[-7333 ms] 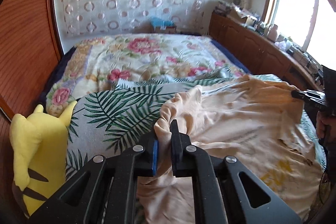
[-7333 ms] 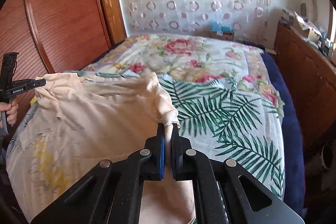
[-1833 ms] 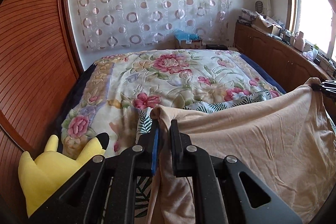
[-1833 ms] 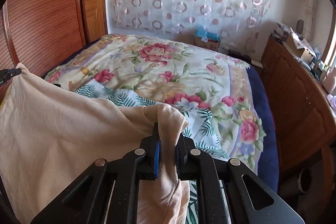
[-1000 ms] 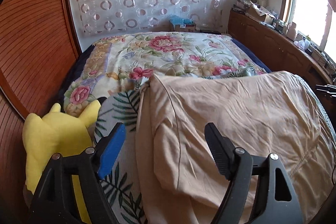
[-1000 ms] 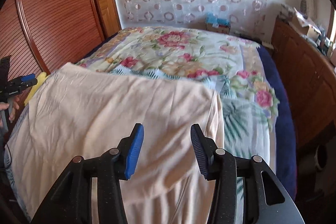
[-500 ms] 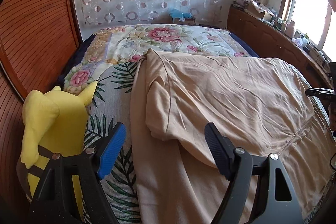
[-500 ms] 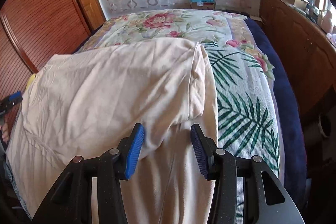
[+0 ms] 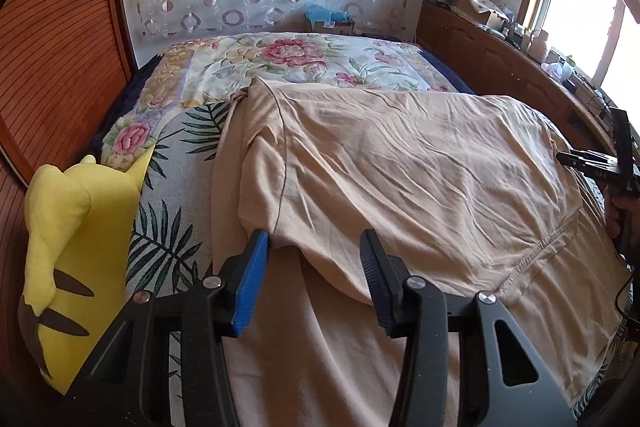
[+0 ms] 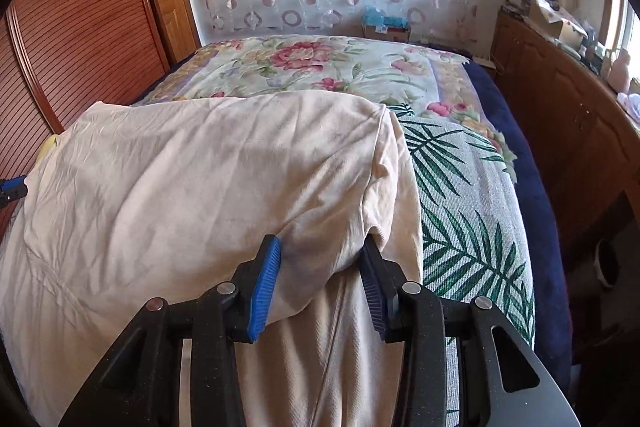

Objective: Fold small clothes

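A peach garment (image 9: 400,167) lies spread and folded over on the bed, with a doubled upper layer on a longer lower layer. It also shows in the right wrist view (image 10: 192,179). My left gripper (image 9: 316,259) is open, its jaws on either side of the left folded edge, holding nothing. My right gripper (image 10: 322,259) is open, its jaws on either side of the right folded edge. The right gripper also shows at the far right of the left wrist view (image 9: 588,163).
A yellow plush toy (image 9: 76,227) sits at the bed's left edge. The bed has a palm-leaf sheet (image 10: 460,195) and a floral quilt (image 9: 288,63) farther back. A wooden wardrobe (image 10: 80,27) stands on the left, a cluttered wooden cabinet (image 9: 500,59) on the right.
Both grippers let go of the garment after lifting and folding it over. Since then they have come lower and closer to its folded edges; the cloth has settled flat.
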Available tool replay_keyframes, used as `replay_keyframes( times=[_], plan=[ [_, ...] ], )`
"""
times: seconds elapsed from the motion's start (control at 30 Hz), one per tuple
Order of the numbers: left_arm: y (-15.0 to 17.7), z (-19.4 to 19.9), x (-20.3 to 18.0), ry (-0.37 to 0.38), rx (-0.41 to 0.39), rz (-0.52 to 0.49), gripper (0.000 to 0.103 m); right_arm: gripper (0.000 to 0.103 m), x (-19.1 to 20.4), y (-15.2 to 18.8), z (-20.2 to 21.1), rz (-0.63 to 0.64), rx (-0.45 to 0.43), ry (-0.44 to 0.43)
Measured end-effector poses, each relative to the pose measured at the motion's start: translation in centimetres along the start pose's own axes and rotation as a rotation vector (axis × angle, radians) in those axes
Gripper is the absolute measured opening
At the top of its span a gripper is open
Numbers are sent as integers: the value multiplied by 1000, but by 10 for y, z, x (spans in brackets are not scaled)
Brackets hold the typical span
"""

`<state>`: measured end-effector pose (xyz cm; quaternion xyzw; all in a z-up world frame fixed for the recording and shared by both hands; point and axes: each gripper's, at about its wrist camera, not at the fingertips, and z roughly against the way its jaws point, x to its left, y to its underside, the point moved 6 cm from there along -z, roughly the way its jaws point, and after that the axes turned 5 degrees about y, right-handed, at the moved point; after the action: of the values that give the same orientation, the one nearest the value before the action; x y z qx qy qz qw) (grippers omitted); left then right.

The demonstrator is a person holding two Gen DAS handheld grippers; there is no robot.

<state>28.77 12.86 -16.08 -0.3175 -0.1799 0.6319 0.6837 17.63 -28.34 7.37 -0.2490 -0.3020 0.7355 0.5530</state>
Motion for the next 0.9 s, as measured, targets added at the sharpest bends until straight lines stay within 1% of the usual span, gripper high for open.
replay_keyframes(
  times=[0.03, 0.07, 0.17, 0.23, 0.27, 0.3, 0.33, 0.37, 0.4, 0.47, 0.63, 0.67, 0.7, 0.77, 0.8, 0.83, 0.9],
  plan=[
    [-1, -2, 2, -6, 1, 2, 49, 42, 2, -2, -3, 3, 1, 4],
    [-2, -5, 5, -14, 5, 8, 49, 42, 7, -5, -16, 8, 2, 7],
    [-4, -13, 13, -39, 16, 21, 49, 42, 11, -6, -24, 16, 2, 15],
    [-4, -16, 19, -32, 20, 37, 49, 42, 11, -5, -25, 17, 2, 14],
    [-4, -17, 21, -25, 21, 50, 46, 42, 12, -8, -30, 16, 3, 11],
    [-3, -17, 21, -12, 19, 55, 35, 42, 13, -9, -32, 15, 3, 10],
    [-3, -17, 21, 1, 18, 55, 30, 42, 14, -9, -34, 16, 3, 10],
    [-3, -15, 20, 3, 11, 50, 21, 42, 13, -9, -34, 18, 3, 12],
    [-4, -13, 18, 6, 4, 42, 15, 42, 14, -9, -35, 21, 3, 16],
    [-5, -11, 14, 16, -3, 24, 14, 42, 15, -11, -40, 28, 4, 23],
    [-8, -16, 17, -1, 8, 24, 14, 42, 15, -12, -40, 34, 1, 23],
    [-8, -16, 16, -1, 6, 20, 14, 40, 15, -12, -41, 39, 3, 27],
    [-10, -15, 15, 0, -1, 15, 8, 36, 16, -13, -41, 47, 5, 30],
    [-13, -12, 13, 2, -13, 8, 8, 19, 17, -18, -39, 52, -8, 19],
    [-14, -10, 13, 1, -21, 9, 8, 15, 16, -21, -38, 54, -15, 19],
    [-17, -7, 12, 0, -30, 10, 8, 8, 17, -23, -39, 54, -21, 16],
    [-21, -1, 10, 9, -56, 11, 7, 5, 19, -26, -43, 60, -19, -8]
  ],
)
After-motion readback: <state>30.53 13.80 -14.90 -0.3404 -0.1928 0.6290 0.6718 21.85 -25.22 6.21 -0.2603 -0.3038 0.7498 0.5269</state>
